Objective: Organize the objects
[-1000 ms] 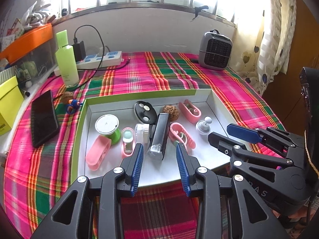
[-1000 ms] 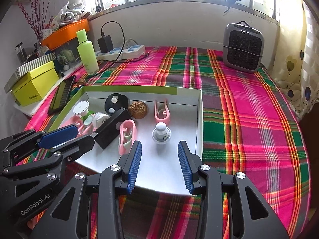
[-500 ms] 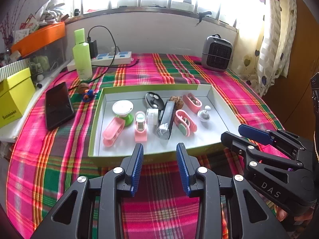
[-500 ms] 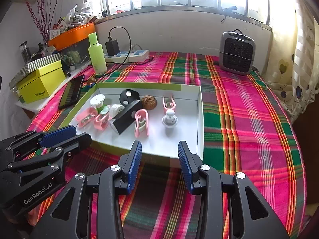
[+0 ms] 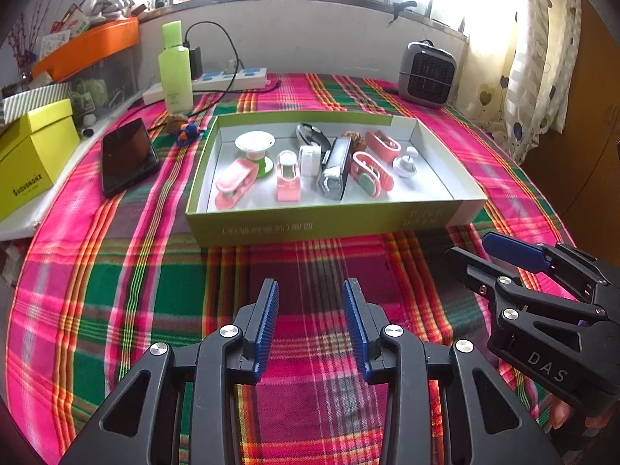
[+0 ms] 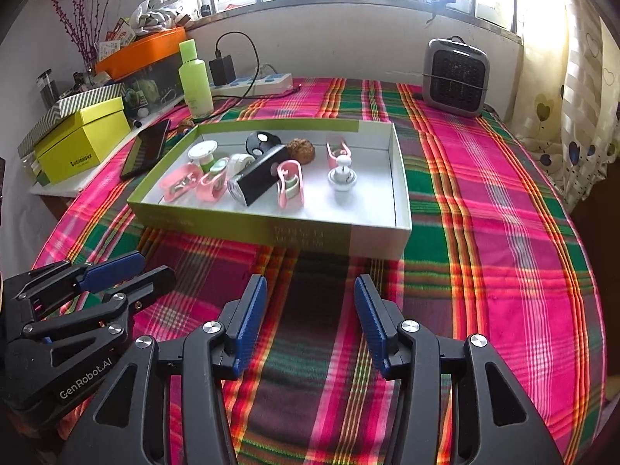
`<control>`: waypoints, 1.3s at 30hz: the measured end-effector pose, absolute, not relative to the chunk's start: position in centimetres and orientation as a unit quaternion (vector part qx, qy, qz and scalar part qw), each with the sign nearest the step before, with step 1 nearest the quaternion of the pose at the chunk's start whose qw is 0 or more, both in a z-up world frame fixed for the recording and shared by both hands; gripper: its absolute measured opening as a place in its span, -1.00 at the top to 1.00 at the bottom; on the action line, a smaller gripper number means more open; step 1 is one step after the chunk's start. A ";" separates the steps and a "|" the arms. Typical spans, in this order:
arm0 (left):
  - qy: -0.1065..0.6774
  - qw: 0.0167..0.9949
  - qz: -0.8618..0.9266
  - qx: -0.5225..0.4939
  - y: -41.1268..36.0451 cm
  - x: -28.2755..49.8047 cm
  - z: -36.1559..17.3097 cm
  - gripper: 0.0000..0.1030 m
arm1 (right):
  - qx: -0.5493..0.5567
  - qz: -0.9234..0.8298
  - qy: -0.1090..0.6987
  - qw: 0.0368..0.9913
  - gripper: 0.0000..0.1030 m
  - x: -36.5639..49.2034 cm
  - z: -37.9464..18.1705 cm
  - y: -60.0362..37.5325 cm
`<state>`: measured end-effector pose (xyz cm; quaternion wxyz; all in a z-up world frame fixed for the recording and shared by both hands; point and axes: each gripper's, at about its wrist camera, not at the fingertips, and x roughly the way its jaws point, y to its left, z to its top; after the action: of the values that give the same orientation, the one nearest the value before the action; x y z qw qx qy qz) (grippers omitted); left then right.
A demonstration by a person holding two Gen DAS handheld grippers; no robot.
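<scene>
A shallow green box (image 5: 329,224) (image 6: 271,228) with a white inside sits mid-table on the plaid cloth. In it lie several small things: pink clips (image 5: 236,182) (image 6: 290,182), a black case (image 5: 334,170) (image 6: 259,176), a walnut (image 6: 300,149), a white knob (image 5: 405,162) (image 6: 341,176) and a green-and-white spool (image 5: 255,147). My left gripper (image 5: 310,306) hovers open over the cloth in front of the box, nothing between its fingers. My right gripper (image 6: 310,306) hangs beside it, empty, its jaws opening. Each gripper shows in the other's view: right gripper (image 5: 492,252), left gripper (image 6: 143,267).
A black phone (image 5: 128,155), a yellow box (image 5: 31,155), a green bottle (image 5: 175,69), a power strip (image 5: 228,77) and a small walnut with a blue toy (image 5: 182,128) stand left and behind. A grey heater (image 5: 426,73) sits back right. A curtain hangs at right.
Both grippers have drawn back from over the box toward the table's near side. The right gripper's jaws have spread wider. The things in the box have not moved.
</scene>
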<state>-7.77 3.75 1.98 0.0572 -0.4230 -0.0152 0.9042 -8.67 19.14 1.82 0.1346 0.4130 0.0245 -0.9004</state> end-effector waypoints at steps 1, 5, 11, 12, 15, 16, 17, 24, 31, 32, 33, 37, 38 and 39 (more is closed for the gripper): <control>-0.015 0.056 0.904 -0.423 3.7 -7.6 1.9 0.36 | 0.414 -0.900 0.023 0.133 0.06 -8.5 1.7 19.2; -0.014 0.053 0.901 -0.430 3.6 -7.3 1.3 0.36 | 0.425 -0.896 0.018 0.127 0.06 -8.0 1.0 19.3; -0.011 0.052 0.900 -0.432 3.5 -6.7 0.7 0.36 | 0.433 -0.893 0.018 0.121 0.06 -7.0 0.3 19.4; -0.010 0.052 0.900 -0.432 3.5 -6.6 0.7 0.36 | 0.435 -0.892 0.021 0.119 0.06 -6.8 0.2 19.4; -0.011 0.051 0.901 -0.431 3.5 -6.4 0.6 0.35 | 0.435 -0.893 0.024 0.115 0.06 -6.3 0.0 19.5; -0.010 0.050 0.901 -0.431 3.5 -6.3 0.6 0.34 | 0.436 -0.893 0.024 0.111 0.06 -6.1 0.0 19.6; -0.009 0.048 0.902 -0.429 3.6 -6.2 0.5 0.33 | 0.436 -0.893 0.022 0.109 0.06 -6.1 0.0 19.7; 0.003 0.040 0.905 -0.424 4.0 -5.8 0.4 0.28 | 0.432 -0.897 0.036 0.091 0.02 -5.5 -0.1 19.6; -0.001 0.042 0.905 -0.424 4.1 -5.6 0.5 0.21 | 0.434 -0.897 0.037 0.080 -0.12 -5.3 -0.2 19.8; 0.000 0.043 0.905 -0.424 4.2 -5.6 0.5 0.16 | 0.434 -0.896 0.038 0.080 -0.14 -5.3 -0.2 19.8; 0.001 0.044 0.904 -0.424 4.3 -5.5 0.5 0.14 | 0.435 -0.896 0.038 0.081 -0.16 -5.4 -0.2 19.7; 0.023 0.036 0.904 -0.426 5.0 -5.5 0.3 0.04 | 0.435 -0.896 0.040 0.082 -0.18 -5.4 -0.2 19.6; 0.029 0.030 0.904 -0.426 5.1 -5.5 0.3 -0.03 | 0.435 -0.896 0.040 0.082 -0.19 -5.4 -0.2 19.6; 0.028 0.025 0.904 -0.426 5.0 -5.5 0.3 -0.07 | 0.435 -0.896 0.041 0.082 -0.19 -5.4 -0.2 19.6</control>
<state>-5.46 5.00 0.29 0.0248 -0.4262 0.0281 0.9038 -5.36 19.60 -0.19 0.0818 0.4349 0.0408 -0.8958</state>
